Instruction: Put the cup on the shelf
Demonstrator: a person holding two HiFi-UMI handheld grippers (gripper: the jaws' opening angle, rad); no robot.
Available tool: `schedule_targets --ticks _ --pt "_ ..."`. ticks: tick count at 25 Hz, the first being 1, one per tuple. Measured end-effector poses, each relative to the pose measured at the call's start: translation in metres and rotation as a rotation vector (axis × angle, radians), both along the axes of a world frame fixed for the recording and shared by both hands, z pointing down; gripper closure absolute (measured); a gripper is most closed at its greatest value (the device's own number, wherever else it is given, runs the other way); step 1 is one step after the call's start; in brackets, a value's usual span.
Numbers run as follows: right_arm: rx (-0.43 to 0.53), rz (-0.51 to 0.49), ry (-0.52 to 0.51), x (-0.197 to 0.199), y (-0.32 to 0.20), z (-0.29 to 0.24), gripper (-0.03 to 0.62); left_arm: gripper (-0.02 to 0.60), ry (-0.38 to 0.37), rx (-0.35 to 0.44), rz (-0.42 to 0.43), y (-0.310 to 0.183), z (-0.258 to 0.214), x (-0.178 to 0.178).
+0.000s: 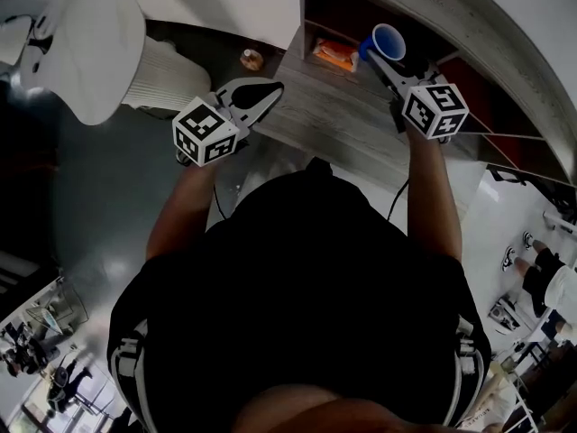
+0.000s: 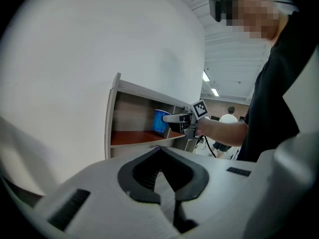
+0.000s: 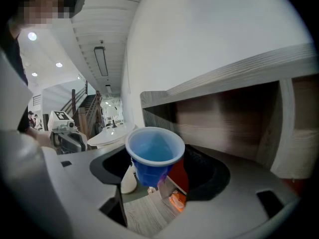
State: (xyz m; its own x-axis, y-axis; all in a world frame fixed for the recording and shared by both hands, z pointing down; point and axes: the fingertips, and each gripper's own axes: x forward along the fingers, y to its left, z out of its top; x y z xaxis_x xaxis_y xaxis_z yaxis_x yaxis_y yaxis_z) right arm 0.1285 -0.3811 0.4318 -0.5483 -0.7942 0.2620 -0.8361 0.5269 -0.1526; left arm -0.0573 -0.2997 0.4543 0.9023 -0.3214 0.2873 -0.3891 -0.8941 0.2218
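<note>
The right gripper [image 3: 152, 182] pinches the blue cup [image 3: 153, 153] near its base, upright, mouth up, with only its blue inside showing. The cup hangs at the open front of the shelf [image 3: 224, 78]; I cannot tell whether it touches the board. An orange packet [image 1: 335, 54] lies in a shelf compartment near the cup. The left gripper [image 2: 160, 179], jaws pressed together on nothing, hovers well apart over the grey tabletop [image 1: 334, 120].

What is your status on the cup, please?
Right gripper shut on cup, upright, at shelf. Left gripper shut, empty. Orange packet in shelf nearby.
</note>
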Motion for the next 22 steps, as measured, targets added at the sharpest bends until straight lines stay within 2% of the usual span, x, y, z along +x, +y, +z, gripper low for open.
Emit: schedule_targets --ticks 12,22 --pt "-0.02 -0.03 -0.014 0.008 -0.026 0.014 0.263 0.565 -0.01 -0.032 -0.02 -0.009 0.011 0.015" --pt "-0.02 -0.072 0.018 -0.005 -0.048 0.022 0.263 0.565 -0.02 -0.037 -0.063 -0.018 0.013 0.009"
